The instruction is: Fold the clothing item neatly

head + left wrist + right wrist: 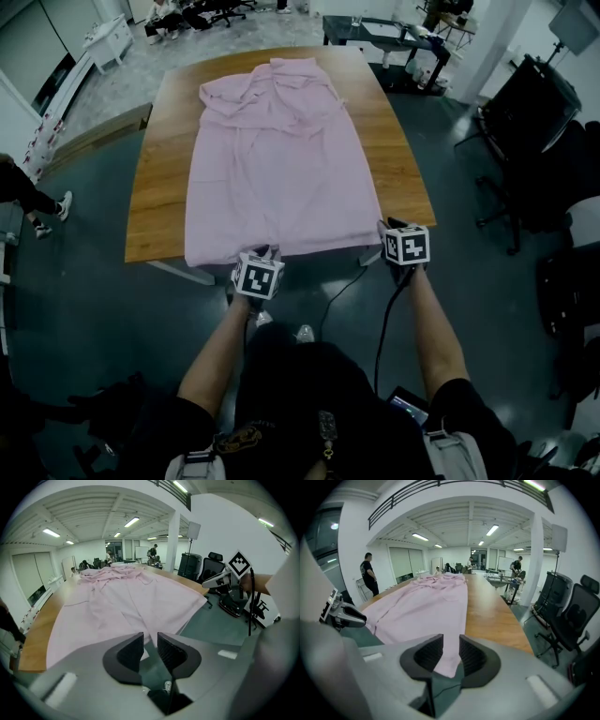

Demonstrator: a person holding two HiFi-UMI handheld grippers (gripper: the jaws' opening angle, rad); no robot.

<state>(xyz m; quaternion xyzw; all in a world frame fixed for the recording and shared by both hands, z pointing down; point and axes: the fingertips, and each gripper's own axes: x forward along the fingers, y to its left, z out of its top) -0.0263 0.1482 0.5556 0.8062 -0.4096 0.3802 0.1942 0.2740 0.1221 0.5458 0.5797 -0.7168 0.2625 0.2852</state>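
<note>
Pink garment lies spread flat along the wooden table. Its near hem hangs a little over the table edge, and the collar end is bunched at the far side.

The cloth looks thin, light and very soft, with a matte surface and shallow wrinkles. I judge it will drape and sag at once when lifted, and it may slide on the smooth wood. The best places to take hold are therefore the two near corners of the hem.

The left gripper is at the left part of the hem, its ribbed dark jaws a narrow gap apart and not pressing on the fabric. The right gripper is at the right corner. Its jaws are also narrowly apart, with the corner of the cloth hanging loose in the gap.
</note>
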